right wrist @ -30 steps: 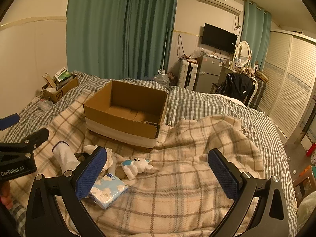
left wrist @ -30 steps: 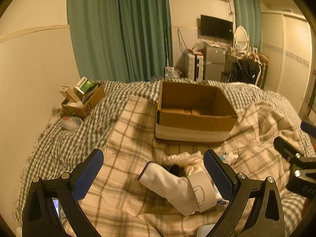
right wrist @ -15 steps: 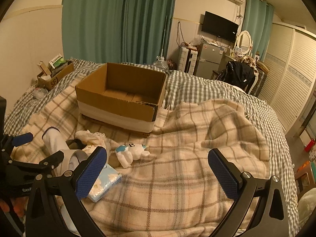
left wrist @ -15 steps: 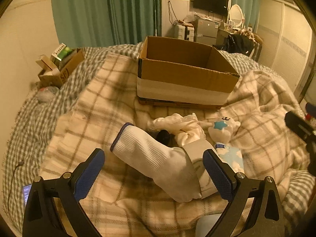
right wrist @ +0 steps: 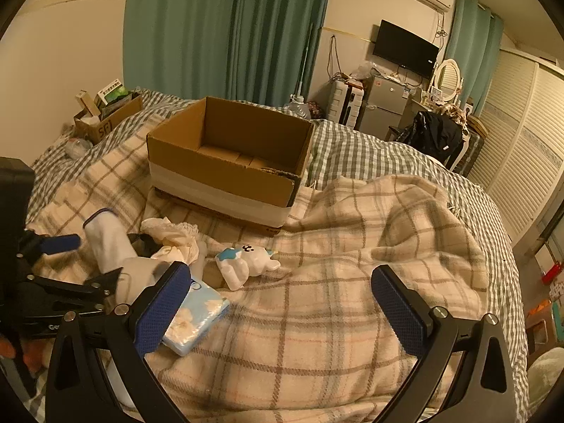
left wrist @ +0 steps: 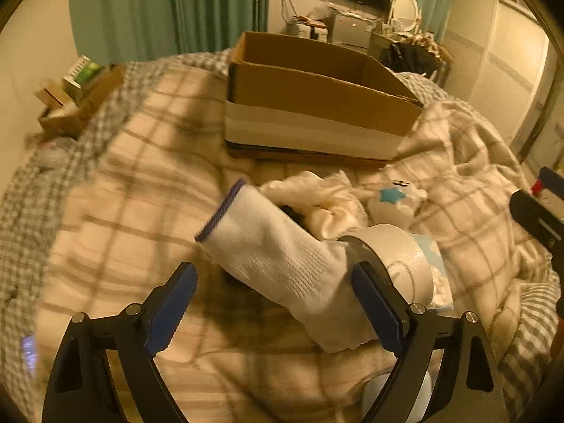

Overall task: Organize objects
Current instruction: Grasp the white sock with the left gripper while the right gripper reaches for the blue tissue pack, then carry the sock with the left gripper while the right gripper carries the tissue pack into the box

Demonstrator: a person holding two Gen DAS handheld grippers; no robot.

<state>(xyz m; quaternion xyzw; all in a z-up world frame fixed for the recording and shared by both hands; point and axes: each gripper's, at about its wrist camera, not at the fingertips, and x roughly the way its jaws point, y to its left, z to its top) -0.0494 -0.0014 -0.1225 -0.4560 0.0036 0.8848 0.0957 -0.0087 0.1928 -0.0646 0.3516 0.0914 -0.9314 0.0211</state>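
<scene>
An open cardboard box [left wrist: 317,105] [right wrist: 225,162] stands on the plaid blanket. In front of it lies a pile: a white knit glove [left wrist: 282,264] [right wrist: 109,243], a silver tape roll [left wrist: 405,257], a cream cloth [left wrist: 324,201] [right wrist: 172,236], a white toy with a blue star [left wrist: 394,201] [right wrist: 246,264] and a blue tissue pack [right wrist: 194,317]. My left gripper [left wrist: 275,306] is open, low over the glove, fingers either side of it. My right gripper [right wrist: 282,306] is open and empty above the blanket, right of the pile.
A smaller cardboard box [right wrist: 105,116] with packets sits at the far left of the bed by the wall. Green curtains, a fridge [right wrist: 384,105] and a wardrobe stand beyond the bed. The checked bedsheet [right wrist: 370,151] shows past the blanket.
My left gripper has moved forward and down over the glove, which now lies between its fingers. The right gripper has shifted slightly forward and stayed open.
</scene>
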